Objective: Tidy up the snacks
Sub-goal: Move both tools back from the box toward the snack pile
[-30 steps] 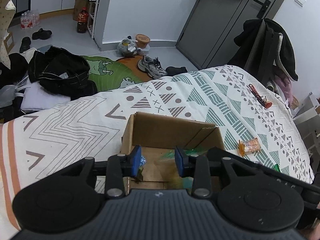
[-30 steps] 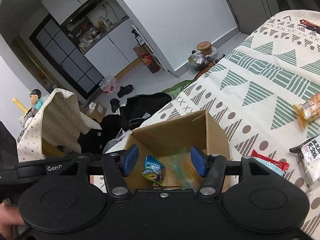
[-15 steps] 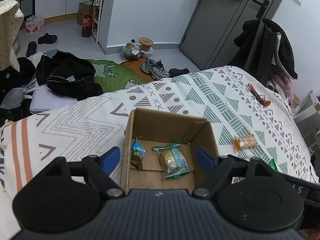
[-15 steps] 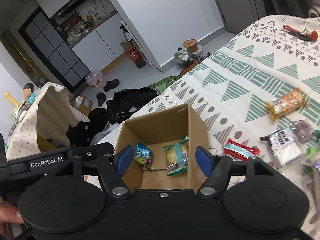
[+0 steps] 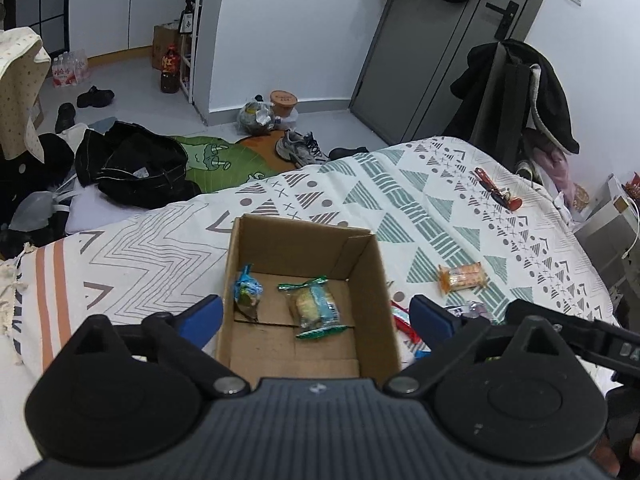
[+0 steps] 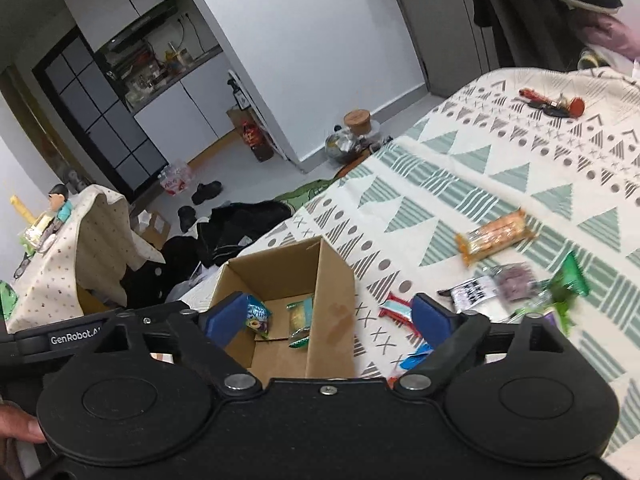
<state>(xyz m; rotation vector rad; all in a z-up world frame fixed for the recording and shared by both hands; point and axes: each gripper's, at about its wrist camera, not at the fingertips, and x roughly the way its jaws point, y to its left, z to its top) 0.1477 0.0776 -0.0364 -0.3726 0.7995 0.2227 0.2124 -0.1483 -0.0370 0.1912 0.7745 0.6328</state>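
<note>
We see the patterned bedspread point(image 5: 400, 200) with the cardboard box point(image 5: 372, 276) near us, open on top. Change since a second ago: the left gripper point(image 5: 316, 314) had its jaws nearly closed over the box with a packet between them; now they are spread wide with nothing held, and the green-ended cake packet point(image 5: 314, 308) lies flat on the box floor, right of the blue snack bag point(image 5: 248, 290) that leans on the left wall. So we read that as a drop just completed: two snacks in the box. The right gripper point(image 6: 324, 316) also has its jaws spread with nothing between them, and its view has swung right since half a second ago, toward the loose pile.

Still outside, on the bed right of the box: orange wafer pack point(image 6: 496, 234) furthest, black-and-white packet point(image 6: 476, 290), green wrapper point(image 6: 568, 280) (blurred), red bar point(image 6: 396, 308) just beside the box wall. Far off, a red-handled tool point(image 6: 548, 104), not a snack.

Our judgement: task early, most items left; right gripper likely goes next for the red bar or the pile.
</note>
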